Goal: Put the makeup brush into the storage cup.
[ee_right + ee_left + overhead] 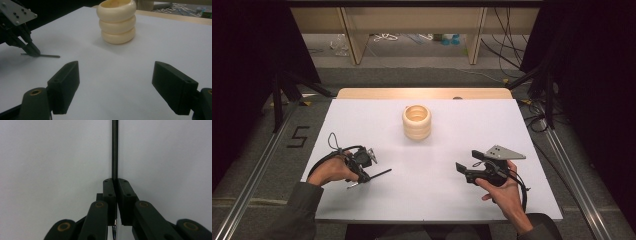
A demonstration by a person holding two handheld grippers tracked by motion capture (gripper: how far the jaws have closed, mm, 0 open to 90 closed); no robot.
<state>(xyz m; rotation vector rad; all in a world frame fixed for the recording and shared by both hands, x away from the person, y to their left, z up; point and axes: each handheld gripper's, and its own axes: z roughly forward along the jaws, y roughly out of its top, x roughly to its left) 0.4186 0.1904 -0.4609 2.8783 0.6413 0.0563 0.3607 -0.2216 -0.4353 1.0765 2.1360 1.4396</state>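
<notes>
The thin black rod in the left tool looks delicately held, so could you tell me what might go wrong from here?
1. The left tool pinches the thin black rod near one end, so it may pivot or slip.
2. The rod's free end lies low over the white table and could snag.
3. The cream ringed holder stands unsupported; a knock could shift it.

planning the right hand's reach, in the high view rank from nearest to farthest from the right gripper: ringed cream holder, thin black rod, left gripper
1. thin black rod, leftward, its free end nearest
2. left gripper, at the left, clamped on the rod
3. ringed cream holder, far centre

The holder and the first two come fairly close; judged from the right gripper.
</notes>
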